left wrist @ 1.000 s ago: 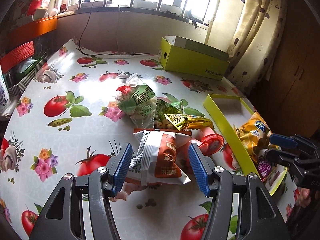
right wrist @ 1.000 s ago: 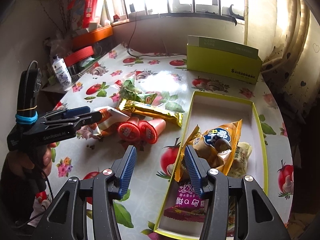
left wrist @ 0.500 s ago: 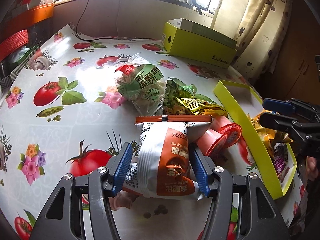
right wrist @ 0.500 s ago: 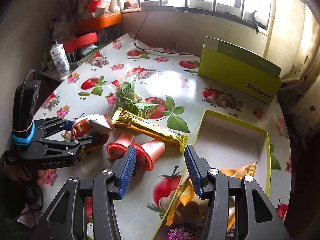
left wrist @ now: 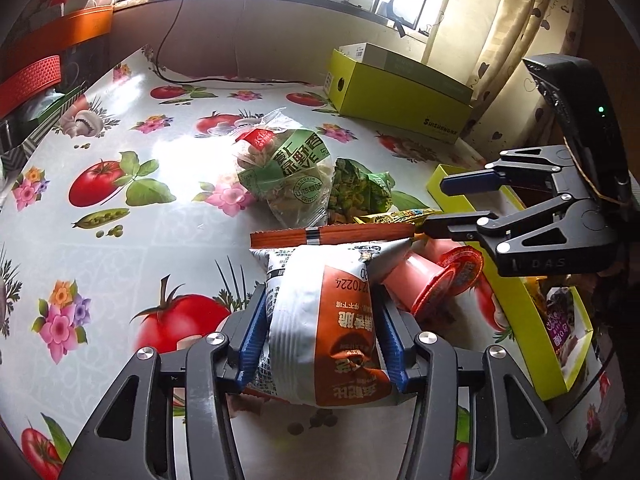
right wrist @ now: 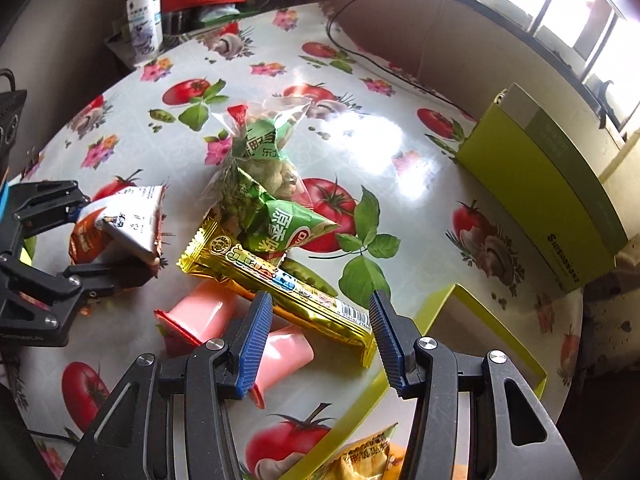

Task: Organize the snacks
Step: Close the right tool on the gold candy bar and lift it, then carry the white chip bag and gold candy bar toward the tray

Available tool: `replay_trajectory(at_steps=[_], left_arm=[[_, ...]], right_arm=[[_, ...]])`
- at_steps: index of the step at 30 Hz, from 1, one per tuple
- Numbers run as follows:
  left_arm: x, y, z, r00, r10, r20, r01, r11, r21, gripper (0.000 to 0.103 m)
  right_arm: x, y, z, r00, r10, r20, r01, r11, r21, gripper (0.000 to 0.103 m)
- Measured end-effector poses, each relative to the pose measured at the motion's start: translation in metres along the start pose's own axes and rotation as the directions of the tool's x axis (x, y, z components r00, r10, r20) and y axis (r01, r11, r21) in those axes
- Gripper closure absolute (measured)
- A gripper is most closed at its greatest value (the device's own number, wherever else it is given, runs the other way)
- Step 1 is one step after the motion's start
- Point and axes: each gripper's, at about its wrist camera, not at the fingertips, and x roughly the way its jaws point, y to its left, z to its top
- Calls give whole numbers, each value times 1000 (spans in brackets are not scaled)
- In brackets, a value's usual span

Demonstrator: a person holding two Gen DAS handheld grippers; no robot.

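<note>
A white and orange snack bag [left wrist: 324, 320] lies on the table between the blue pads of my left gripper [left wrist: 324, 340]. The jaws are closing and the pads press its sides; the right wrist view shows the same grip on the bag [right wrist: 132, 224]. My right gripper [right wrist: 320, 344] is open, hovering over the end of a gold wrapped bar [right wrist: 280, 284] and two pink cups [right wrist: 204, 316] lying on their sides. A clear bag of nuts [left wrist: 288, 164] and a green packet [left wrist: 356, 192] lie behind them. The yellow tray [left wrist: 516, 300] at the right holds several packets.
A closed green box [right wrist: 552, 184] stands at the table's far right edge, near the curtain. A black cable [left wrist: 172, 40] runs along the back wall. A white bottle [right wrist: 144, 20] and red and orange containers sit off the table's far left corner.
My left jaws have narrowed onto the white and orange bag. My right gripper has swung left from above the tray to above the gold bar and pink cups, rolling as it went.
</note>
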Motion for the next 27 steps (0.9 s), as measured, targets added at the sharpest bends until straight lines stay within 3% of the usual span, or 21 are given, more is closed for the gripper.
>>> replay_trajectory(at_steps=[8, 14, 15, 16, 19, 27], left_arm=[[-1, 2, -1, 1000, -2, 0, 2, 1000, -8, 52], [-2, 4, -1, 1000, -6, -2, 6, 1000, -24, 52], [-2, 5, -1, 1000, -6, -2, 5, 1000, -28, 52], [-2, 5, -1, 1000, -5, -2, 4, 1000, -30, 52], [-3, 6, -1, 1000, 1, -1, -1, 999, -37, 52], [-12, 8, -2, 999, 29, 16, -28, 997, -71, 57]], right_arm=[[28, 6, 20, 993, 37, -111, -51, 990, -130, 53], [43, 8, 32, 975, 91, -200, -132, 970, -202, 54], [44, 6, 34, 973, 107, -205, -145, 973, -179, 61], [44, 5, 35, 971, 125, -202, -157, 976, -152, 71], [43, 5, 35, 976, 115, -183, -134, 987, -94, 83], [5, 8, 26, 992, 121, -31, -119, 992, 47, 84]])
